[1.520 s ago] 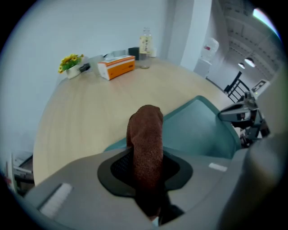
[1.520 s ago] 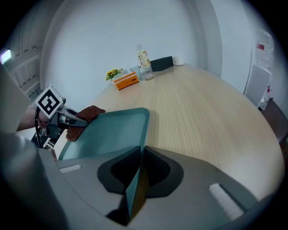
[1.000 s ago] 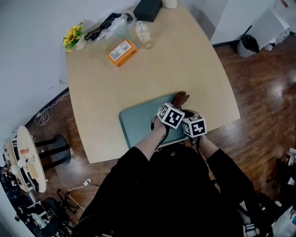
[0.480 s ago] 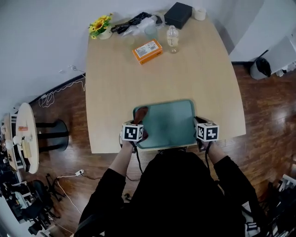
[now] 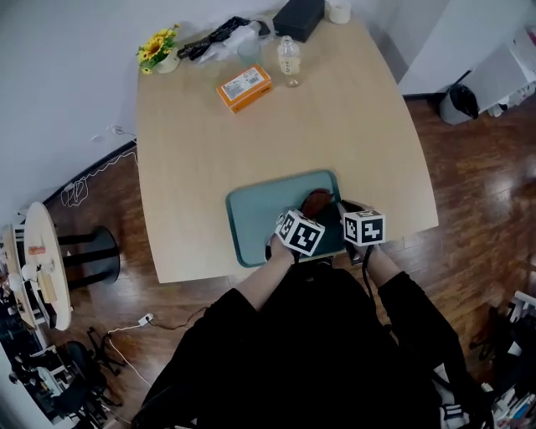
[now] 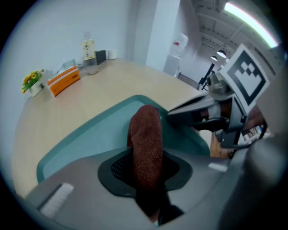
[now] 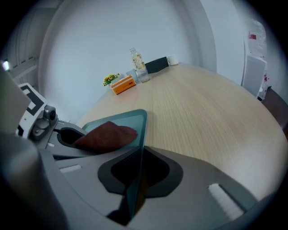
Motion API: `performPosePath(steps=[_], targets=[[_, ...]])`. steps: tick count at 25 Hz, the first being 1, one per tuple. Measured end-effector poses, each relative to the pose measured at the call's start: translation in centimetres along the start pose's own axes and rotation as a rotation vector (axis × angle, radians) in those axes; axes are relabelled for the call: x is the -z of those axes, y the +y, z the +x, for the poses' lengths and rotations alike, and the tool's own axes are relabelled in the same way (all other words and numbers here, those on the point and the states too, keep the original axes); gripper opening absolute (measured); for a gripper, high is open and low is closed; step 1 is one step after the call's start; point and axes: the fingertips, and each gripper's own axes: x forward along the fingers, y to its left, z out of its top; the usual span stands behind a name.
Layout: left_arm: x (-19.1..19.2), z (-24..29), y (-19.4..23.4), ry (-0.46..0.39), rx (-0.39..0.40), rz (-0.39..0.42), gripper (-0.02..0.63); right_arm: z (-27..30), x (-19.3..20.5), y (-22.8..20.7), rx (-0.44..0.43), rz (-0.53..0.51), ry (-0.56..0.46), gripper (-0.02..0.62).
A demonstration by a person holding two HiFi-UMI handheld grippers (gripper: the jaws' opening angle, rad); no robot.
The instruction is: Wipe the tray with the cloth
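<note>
A teal tray (image 5: 251, 216) lies at the table's near edge. A brown cloth (image 5: 316, 202) rests on the tray's right part, and my left gripper (image 5: 311, 216) is shut on it. In the left gripper view the cloth (image 6: 146, 143) runs between the jaws out over the tray (image 6: 85, 139). My right gripper (image 5: 345, 219) is shut on the tray's right rim. In the right gripper view the rim (image 7: 135, 179) stands edge-on between the jaws, with the cloth (image 7: 105, 137) and the left gripper (image 7: 63, 137) just to the left.
At the table's far end stand a small flower pot (image 5: 159, 52), an orange box (image 5: 244, 87), a clear bottle (image 5: 289, 60), a black box (image 5: 299, 17) and a black-and-clear bundle (image 5: 219, 38). A bin (image 5: 459, 102) stands on the wooden floor to the right.
My left gripper has carried the cloth from the tray's left end across to its right part. The right gripper keeps its hold on the right rim. The head camera has shifted.
</note>
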Motion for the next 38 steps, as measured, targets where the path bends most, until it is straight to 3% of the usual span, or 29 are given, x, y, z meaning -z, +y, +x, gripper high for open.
performPosePath(steps=[4,7,12,17,20,24,27,29,32,38], targets=[[-2.4,2.0,-5.5,-0.023,0.174,-0.018,0.074,0.1,-0.2,-0.1,-0.014,0.004,-0.012,0.018],[-1.7,2.2,-6.1,-0.003,0.208,-0.051,0.074,-0.1,0.0,-0.5,-0.011,0.004,-0.012,0.018],[2.9,-0.9,-1.4,0.008,0.111,-0.071,0.074,-0.4,0.2,-0.8,-0.021,-0.005,-0.005,0.018],[13.4,-7.2,9.0,0.029,-0.093,-0.254,0.074,-0.5,0.2,-1.0,-0.018,-0.007,-0.003,0.018],[16.4,-9.5,10.6,0.007,-0.099,-0.279,0.071,-0.5,0.0,-1.0,-0.013,-0.023,0.001,0.021],[15.8,-7.5,7.8,0.055,-0.064,-0.151,0.072,-0.1,0.2,-0.8,-0.008,-0.007,-0.001,0.02],[11.3,-4.8,2.3,0.022,0.08,-0.077,0.072,0.1,0.0,-0.6,-0.011,-0.001,-0.001,0.02],[7.7,-2.7,-2.4,0.012,0.176,0.063,0.072,0.0,0.0,-0.5,-0.015,0.009,-0.006,0.02],[3.6,-0.1,-8.3,0.009,0.251,0.307,0.072,-0.1,0.0,-0.3,-0.013,0.015,-0.011,0.02],[1.2,2.0,-13.0,0.008,0.283,0.498,0.072,0.0,-0.1,-0.4,-0.012,0.014,-0.013,0.017]])
